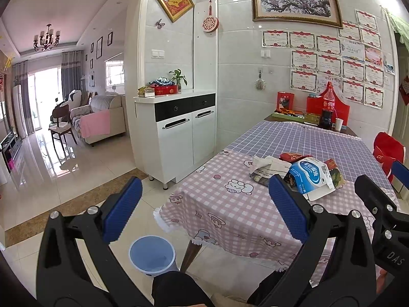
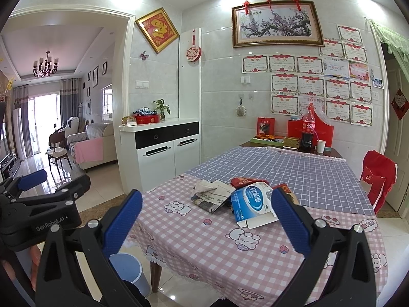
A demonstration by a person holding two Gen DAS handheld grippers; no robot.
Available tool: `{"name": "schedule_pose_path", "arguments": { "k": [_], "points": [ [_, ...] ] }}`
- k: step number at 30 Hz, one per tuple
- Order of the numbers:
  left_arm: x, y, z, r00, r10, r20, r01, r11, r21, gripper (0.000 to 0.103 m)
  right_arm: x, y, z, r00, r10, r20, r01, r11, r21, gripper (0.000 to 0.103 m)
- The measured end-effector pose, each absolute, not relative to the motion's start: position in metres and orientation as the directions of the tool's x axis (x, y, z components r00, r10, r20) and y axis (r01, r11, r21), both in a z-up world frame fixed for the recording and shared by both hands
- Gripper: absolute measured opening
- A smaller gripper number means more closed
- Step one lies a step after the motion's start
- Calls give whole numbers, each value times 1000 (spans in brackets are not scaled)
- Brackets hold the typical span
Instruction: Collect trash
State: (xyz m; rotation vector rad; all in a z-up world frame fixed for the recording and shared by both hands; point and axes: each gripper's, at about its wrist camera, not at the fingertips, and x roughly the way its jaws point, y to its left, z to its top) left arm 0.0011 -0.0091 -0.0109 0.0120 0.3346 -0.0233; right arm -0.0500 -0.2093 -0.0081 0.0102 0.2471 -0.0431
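A: Logging claws. My left claw (image 1: pixel 204 209) is spread wide with nothing between its ribbed blue pads (image 1: pixel 122 209); it hangs off the near-left corner of the surface (image 1: pixel 217 204), above the floor. My right claw (image 2: pixel 207 220) is likewise spread and holds nothing; it sits over the near edge of the surface.

B: Where is the trash?

A: Clustered on the surface near the seam where the pink checked tablecloth with cartoon animals (image 2: pixel 204 235) meets the lilac grid cloth (image 2: pixel 281 163). Items: a flattened blue-and-white cardboard carton (image 2: pixel 253 202), one flap lying open toward me; crumpled newspaper (image 2: pixel 212 194) just left of it, touching; a red crinkled wrapper (image 2: pixel 245 180) behind both. In the left view a further dark printed wrapper (image 1: pixel 334 174) lies right of the carton.

B: And the bin?

A: A round pale-blue plastic bin (image 1: pixel 152 255), smooth-walled and open at the top, stands on the glossy tiled floor beside the brown table leg (image 1: pixel 190 253), below the near-left corner.

B: Anything else on the surface?

A: At the far end, well apart: a cola bottle (image 2: pixel 308 128), a white paper cup (image 2: pixel 321 145), red boxes (image 2: pixel 265 128).
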Motion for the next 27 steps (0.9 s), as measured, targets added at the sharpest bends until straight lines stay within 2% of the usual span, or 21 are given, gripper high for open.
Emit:
{"name": "schedule_pose_path", "arguments": {
  "k": [27],
  "points": [
    [2, -10, -11, 943, -24, -333, 28, 1000, 9, 97, -49, -206, -9, 968, -41, -249, 43, 999, 4, 99]
  ]
}}
